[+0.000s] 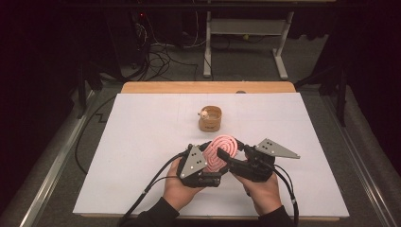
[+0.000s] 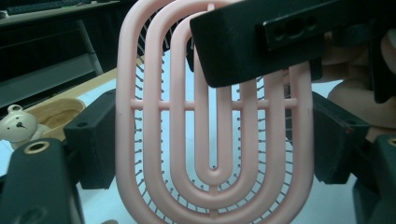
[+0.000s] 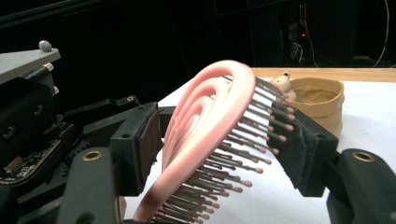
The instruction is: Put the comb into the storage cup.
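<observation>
while the left tool [image 1: 204,152] clamps the pink hairbrush [image 1: 221,152] by its edges above the worktop's [image 1: 142,142] near edge, the right tool [image 3: 219,154] brackets back and bristles, pads seemingly just short; next likely calls for a firm squeeze before the left lets go.

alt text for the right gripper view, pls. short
A pink vented hairbrush stands on edge between the right gripper's two black jaws, its bristles against the jaw pad on the right of the picture. Behind it on the white table is a tan cup with a small bear figure.
</observation>
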{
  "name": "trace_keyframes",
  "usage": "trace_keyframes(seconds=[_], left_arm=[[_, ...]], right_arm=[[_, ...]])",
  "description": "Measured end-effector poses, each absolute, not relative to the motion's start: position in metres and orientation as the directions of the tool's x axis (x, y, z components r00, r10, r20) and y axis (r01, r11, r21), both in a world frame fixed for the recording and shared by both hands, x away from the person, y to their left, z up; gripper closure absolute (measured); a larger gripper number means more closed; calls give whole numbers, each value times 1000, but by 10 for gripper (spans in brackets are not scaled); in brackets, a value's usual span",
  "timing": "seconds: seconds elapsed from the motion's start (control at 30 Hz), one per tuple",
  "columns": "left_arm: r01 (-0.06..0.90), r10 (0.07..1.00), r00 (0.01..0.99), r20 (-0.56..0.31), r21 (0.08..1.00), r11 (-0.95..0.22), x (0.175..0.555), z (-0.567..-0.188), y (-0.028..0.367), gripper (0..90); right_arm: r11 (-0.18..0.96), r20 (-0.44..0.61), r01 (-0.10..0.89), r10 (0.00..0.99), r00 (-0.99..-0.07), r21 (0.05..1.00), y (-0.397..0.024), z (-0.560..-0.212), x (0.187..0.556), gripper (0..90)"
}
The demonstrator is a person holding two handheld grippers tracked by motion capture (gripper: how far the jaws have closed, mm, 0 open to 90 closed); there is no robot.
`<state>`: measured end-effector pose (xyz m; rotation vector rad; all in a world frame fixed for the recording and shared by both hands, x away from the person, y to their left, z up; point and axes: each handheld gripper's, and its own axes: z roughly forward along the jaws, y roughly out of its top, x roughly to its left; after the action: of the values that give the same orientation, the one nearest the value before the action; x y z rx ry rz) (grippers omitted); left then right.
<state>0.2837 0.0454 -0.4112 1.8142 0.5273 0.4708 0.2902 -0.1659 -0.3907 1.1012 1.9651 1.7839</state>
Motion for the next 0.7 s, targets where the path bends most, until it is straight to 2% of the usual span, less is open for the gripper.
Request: trace_keyframes(seconds=[0.3, 0.7], left_arm=[[112, 573, 817, 64, 957, -267, 283, -411, 46, 182], [101, 578, 812, 79, 957, -273, 282, -411, 46, 182]], right_arm=[[-53, 304, 362, 663, -684, 931, -163, -391, 288, 443], [-90, 359, 398, 640, -679, 913, -167, -389, 289, 482]])
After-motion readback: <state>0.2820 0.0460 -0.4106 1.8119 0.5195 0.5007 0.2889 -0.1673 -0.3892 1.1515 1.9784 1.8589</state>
